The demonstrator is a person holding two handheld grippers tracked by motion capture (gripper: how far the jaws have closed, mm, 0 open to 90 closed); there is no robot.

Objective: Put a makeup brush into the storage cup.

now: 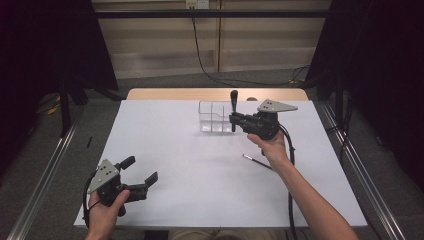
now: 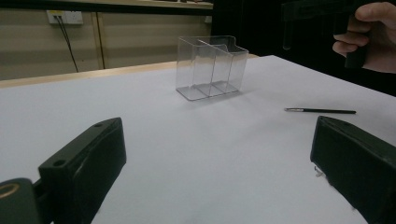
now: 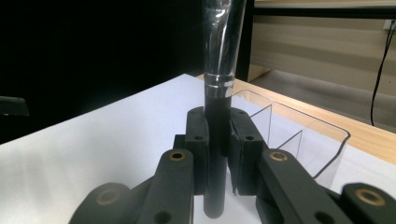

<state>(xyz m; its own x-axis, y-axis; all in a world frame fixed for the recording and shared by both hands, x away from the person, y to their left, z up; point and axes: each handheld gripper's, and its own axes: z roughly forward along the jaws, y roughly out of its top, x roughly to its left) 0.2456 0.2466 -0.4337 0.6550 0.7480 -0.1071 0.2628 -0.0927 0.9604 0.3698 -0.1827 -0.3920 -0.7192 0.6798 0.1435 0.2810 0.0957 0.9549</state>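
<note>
At the lower left of the high view the left gripper [image 1: 142, 170] rests low by the near edge of the white table [image 1: 190, 190], its jaws spread wide with nothing between them; in the left gripper view the two black jaws stand far apart at the bottom corners over bare tabletop. Farther in, right of centre in the high view, a thin brush [image 1: 257, 161] lies flat on the table just beside the right hand's wrist, its long axis running from upper left to lower right; the left gripper view shows it [image 2: 320, 111] lying level at mid-right, well apart from the left jaws. Beyond that, in the upper middle of the high view, the right gripper [image 1: 233, 119] is clamped on a thick makeup brush [image 1: 233, 102], held upright with the bristle end up and the handle end pointing down. The right gripper view shows the pads pressed on the dark handle [image 3: 215, 154] below the silver ferrule, the handle's foot hanging free beneath the jaws. The clear divided organiser [image 1: 214, 116] stands just left of the gripper in the high view, farthest from the person, and in the right gripper view its open compartments [image 3: 299, 135] sit just behind and right of the handle. What matters next, I judge, is that the brush's vertical axis is beside the organiser's rim rather than over a compartment, so it needs a short sideways carry before lowering; the right hand is much the nearer.
</note>
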